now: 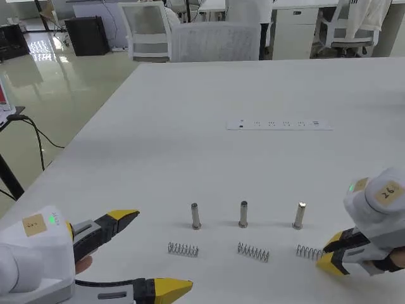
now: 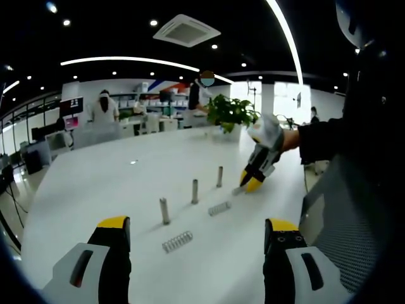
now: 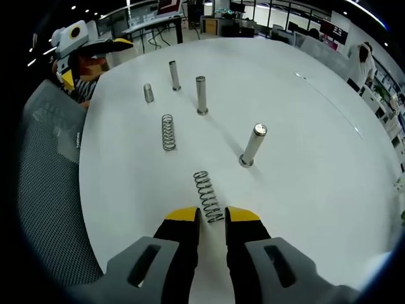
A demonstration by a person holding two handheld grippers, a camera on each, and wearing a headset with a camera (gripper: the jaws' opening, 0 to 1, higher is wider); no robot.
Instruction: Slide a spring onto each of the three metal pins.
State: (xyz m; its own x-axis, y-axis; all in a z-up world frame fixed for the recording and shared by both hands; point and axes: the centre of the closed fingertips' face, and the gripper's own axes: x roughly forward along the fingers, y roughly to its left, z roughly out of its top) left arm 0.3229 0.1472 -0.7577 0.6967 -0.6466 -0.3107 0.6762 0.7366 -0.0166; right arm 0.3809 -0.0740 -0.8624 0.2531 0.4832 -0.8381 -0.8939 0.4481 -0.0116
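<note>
Head view shows the white table (image 1: 190, 158) under both tools. Left gripper (image 2: 197, 223) hangs spread wide, short of the row, likely keeping clear. Right gripper (image 3: 213, 213) has jaws drawn close around the near end of a spring (image 3: 207, 195); whether they bite I cannot tell. Just beyond its tips stand three bare pins (image 1: 243, 214). Its own view shows the coil between the tips, which the head view hides.

Your left gripper (image 1: 163, 250) and right gripper (image 1: 323, 253), either side of middle pin (image 1: 243, 214): white bodies, yellow-tipped black jaws, tan stickers.
</note>
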